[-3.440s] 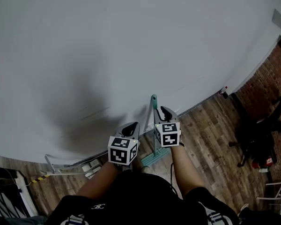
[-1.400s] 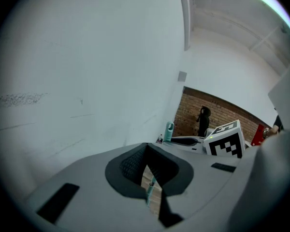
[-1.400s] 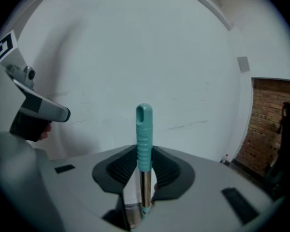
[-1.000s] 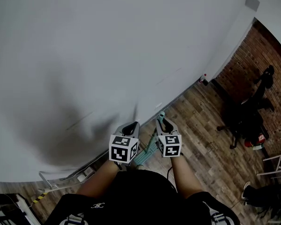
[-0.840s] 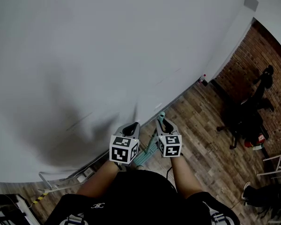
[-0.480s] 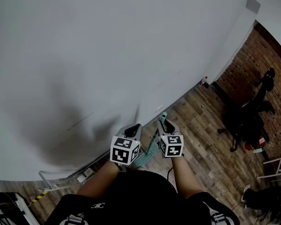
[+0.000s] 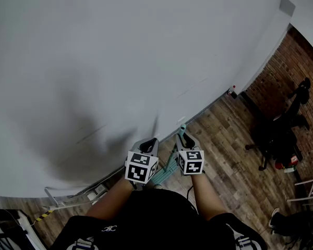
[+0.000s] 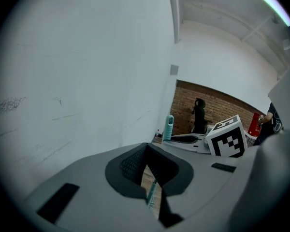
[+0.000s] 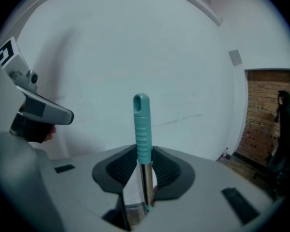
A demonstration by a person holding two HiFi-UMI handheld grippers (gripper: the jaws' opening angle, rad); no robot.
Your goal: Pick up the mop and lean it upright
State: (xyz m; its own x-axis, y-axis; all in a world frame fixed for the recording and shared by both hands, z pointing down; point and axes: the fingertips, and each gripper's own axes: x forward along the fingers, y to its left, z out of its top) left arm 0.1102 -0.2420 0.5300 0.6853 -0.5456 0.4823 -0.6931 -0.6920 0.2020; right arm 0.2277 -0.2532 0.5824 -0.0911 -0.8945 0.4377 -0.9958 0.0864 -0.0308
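The mop (image 9: 142, 124), judged light, stiff and slippery along its metal shaft, is held upright near the white wall (image 7: 120, 61), pinched at the foot of its ribbed teal grip, the surest hold, by the right gripper (image 9: 143, 161), while the left gripper (image 8: 145, 154) is seen pressed together, empty.

Mop (image 9: 142, 129) w/ teal grip, metal shaft, upright.

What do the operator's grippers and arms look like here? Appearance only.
Left gripper and right gripper match: light grey moulded shells, dark ribbed pads, and each carries a white cube with black square markers. The person wears a black short-sleeved top with small white print; forearms are bare.
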